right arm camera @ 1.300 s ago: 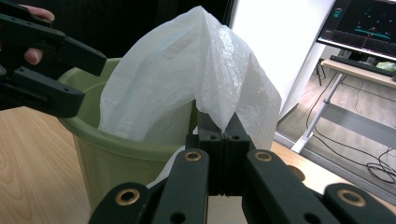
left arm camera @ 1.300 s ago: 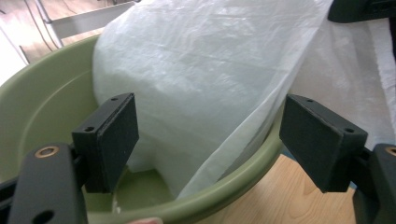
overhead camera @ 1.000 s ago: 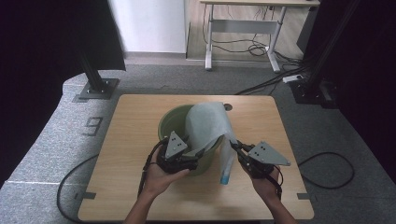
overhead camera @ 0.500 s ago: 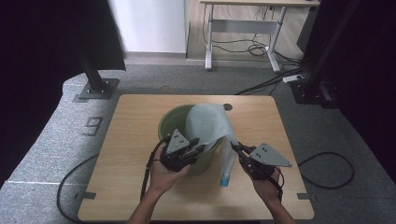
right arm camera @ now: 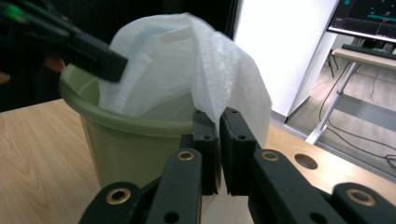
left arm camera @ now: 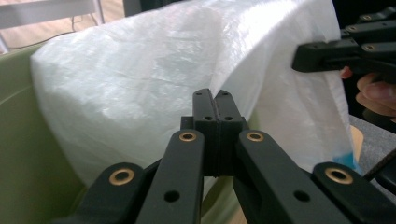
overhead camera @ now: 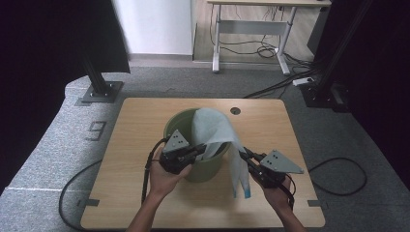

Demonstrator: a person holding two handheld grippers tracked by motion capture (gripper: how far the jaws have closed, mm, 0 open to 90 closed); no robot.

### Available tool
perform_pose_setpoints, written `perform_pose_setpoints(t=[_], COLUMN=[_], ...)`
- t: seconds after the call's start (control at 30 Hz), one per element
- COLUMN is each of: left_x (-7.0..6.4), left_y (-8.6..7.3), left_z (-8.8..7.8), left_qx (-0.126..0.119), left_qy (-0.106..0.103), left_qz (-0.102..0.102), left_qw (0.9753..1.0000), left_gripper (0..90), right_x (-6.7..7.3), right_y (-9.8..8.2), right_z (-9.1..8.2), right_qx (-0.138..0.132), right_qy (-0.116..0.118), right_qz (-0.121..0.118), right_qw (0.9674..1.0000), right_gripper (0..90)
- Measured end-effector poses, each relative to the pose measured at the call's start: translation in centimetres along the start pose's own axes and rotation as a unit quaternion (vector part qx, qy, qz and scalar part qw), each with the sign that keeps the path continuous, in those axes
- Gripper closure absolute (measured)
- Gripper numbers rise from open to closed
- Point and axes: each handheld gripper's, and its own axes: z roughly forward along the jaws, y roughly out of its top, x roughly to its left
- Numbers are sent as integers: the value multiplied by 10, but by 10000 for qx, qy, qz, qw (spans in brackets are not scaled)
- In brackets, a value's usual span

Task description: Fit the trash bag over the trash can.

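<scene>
A thin white liner bag [overhead camera: 212, 128] is draped over the far side of a green bin [overhead camera: 175, 126] in the middle of the bench [overhead camera: 140, 116], with one tail hanging down outside the bin's right wall toward a blue-tinted end. It looks feather-light, limp and a bit slick, the kind of film that slides out of a loose hold and tears if tugged hard, so the hem near the bin's rim is the sensible place to take it, one edge in each tool.

The left hand-held gripper [left arm camera: 215, 100] has just been closing, and its jaws are now pressed together at a fold of the bag's edge. The right hand-held gripper [right arm camera: 218, 119] has just been easing apart; a narrow slit shows between its jaws, and I can't quite tell whether film is caught there. The bin's inside and the bag's mouth are hidden behind the draped plastic.
</scene>
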Motion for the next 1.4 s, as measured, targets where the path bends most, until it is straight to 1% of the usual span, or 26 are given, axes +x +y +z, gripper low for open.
perform_pose_setpoints(t=[0.1,0.17,0.3,0.43,0.5,0.6,0.73,0.77,0.83,0.9,0.97,1.07,1.23,1.33,1.4], left_x=[8,13,22,30,35,43,52,55,61,66,69,73,80,86,91], left_y=[0,0,-2,-4,-6,-9,-14,-15,-19,-22,-23,-24,-25,-27,-29], left_z=[-7,-13,-24,-32,-36,-43,-51,-53,-57,-61,-66,-71,-81,-87,-91], left_qx=[-26,-69,-111,-133,-152,-178,-192,-216,-229,-257,-297,-345,-424,-431,-438], left_qy=[95,155,248,341,409,523,680,706,761,805,839,881,964,1026,1061], left_qz=[-75,-129,-254,-347,-424,-528,-650,-712,-810,-895,-933,-963,-1028,-1097,-1166], left_qw=[9999,9998,9993,9987,9981,9971,9954,9947,9935,9924,9917,9909,9891,9877,9865], left_gripper=[898,898,899,899,899,899,898,899,899,899,899,899,898,898,898], right_x=[0,2,4,5,6,5,2,1,-2,-7,-11,-17,-26,-29,-30], right_y=[-4,-6,-9,-9,-7,-5,-3,-3,-4,-5,-7,-10,-19,-25,-29], right_z=[2,4,4,-1,-6,-14,-23,-25,-27,-29,-29,-27,-14,-5,0], right_qx=[111,160,127,-143,-310,-500,-600,-622,-653,-652,-636,-535,-267,-144,-82], right_qy=[89,146,240,494,614,726,710,707,710,690,646,563,492,522,573], right_qz=[50,37,28,7,82,189,241,237,305,417,509,561,678,765,777], right_qw=[9999,9998,9996,9987,9976,9959,9954,9953,9949,9946,9946,9954,9961,9956,9953], right_gripper=[772,752,699,551,499,464,427,423,420,418,418,416,387,360,339])
